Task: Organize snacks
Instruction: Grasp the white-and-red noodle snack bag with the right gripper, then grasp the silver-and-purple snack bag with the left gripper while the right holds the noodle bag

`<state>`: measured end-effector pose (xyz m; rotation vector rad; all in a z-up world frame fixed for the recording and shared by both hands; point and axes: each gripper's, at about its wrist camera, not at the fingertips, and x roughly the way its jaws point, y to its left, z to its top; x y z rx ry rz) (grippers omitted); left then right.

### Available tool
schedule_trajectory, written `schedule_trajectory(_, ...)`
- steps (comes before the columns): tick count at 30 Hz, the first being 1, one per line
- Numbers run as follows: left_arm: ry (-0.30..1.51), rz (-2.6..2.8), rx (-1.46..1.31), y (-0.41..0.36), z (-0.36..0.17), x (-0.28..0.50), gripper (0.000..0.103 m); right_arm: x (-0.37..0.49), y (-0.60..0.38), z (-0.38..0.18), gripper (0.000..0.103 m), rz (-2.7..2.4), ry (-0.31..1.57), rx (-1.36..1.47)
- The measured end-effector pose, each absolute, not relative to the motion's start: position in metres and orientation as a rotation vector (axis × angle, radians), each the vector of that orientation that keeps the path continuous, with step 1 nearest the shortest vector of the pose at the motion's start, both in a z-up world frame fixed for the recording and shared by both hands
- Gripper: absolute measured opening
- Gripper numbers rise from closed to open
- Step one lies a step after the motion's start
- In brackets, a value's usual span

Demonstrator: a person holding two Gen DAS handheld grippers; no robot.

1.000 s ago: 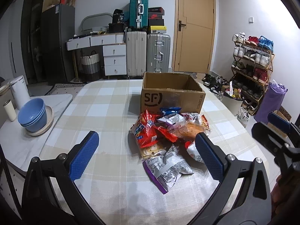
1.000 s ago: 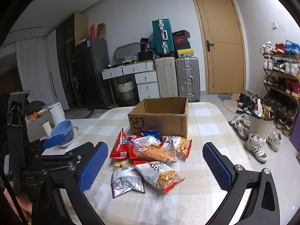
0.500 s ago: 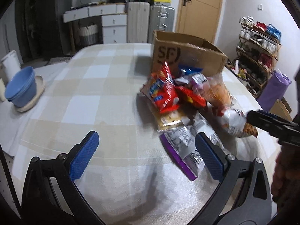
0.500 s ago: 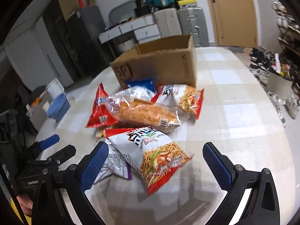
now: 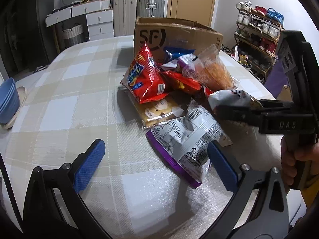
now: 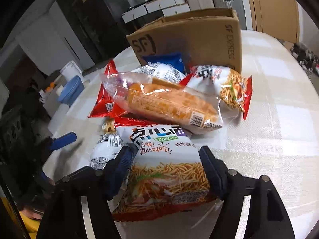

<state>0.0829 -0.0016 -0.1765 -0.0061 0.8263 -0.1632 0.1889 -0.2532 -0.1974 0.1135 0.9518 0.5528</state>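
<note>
Left wrist view
Left hand-held gripper (image 5: 155, 163): jaws spread wide, nothing between the pads; it hangs over the tabletop (image 5: 65, 107) just short of the snack pile.
Purple-edged bag (image 5: 185, 141): nearest packet, lying flat just ahead of the gripper's right finger; thin crinkly film, looks light and slippery, contents probably brittle. Best pinched at a sealed end seam.
Cracker pack (image 5: 159, 109): flat, clear-wrapped, just beyond the purple-edged bag, partly under the red bag (image 5: 145, 77); likely fragile if squeezed.
Cardboard box (image 5: 175, 37): open-topped, at the far side of the pile; judged the place the snacks go.
Right hand-held gripper (image 5: 235, 109): reaches in from the right side, its tip at a white packet.

Right wrist view
Right hand-held gripper (image 6: 165, 159): jaws closing, the noodle-snack bag (image 6: 165, 171) between them; the pads sit at its two sides, though a firm press is not yet evident.
Noodle-snack bag: directly under the gripper, nearest of the pile; puffy, air-filled, light, soft film that gives; a gentle squeeze across the width should do, hard pressure could crush the sticks.
Clear bag of orange snacks (image 6: 165, 103): farther ahead, on top of the pile; floppy and slick.
Cardboard box (image 6: 199, 39): beyond the pile, well ahead.
</note>
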Motion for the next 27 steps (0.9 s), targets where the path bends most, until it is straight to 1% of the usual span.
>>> schedule_trajectory(2,0.834,-0.165,-0.010,-0.003,-0.177,0.087,0.102,0.187,-0.252,-0.198,0.062,0.562,0.954,0.127)
schedule_trajectory(5,0.838,-0.169,-0.015,-0.004,-0.180,0.093,0.102,0.179,-0.259,-0.197,0.058,0.573,0.950,0.199)
schedule_trajectory(12,0.854,-0.180,-0.032,-0.005,-0.176,0.090,0.102,0.140,-0.281,-0.181,0.058,0.564,0.874,0.257)
schedule_trajectory(16,0.829,-0.218,-0.015,-0.012,-0.168,0.085,0.102,0.123,-0.299,-0.168,0.058,0.573,0.853,0.324)
schedule_trajectory(22,0.906,-0.235,-0.069,-0.019,-0.166,0.097,0.102,0.103,-0.319,-0.151,0.058,0.588,0.785,0.337)
schedule_trajectory(27,0.939,-0.234,-0.130,-0.027,-0.167,0.107,0.102,0.097,-0.325,-0.153,0.058,0.595,0.781,0.361)
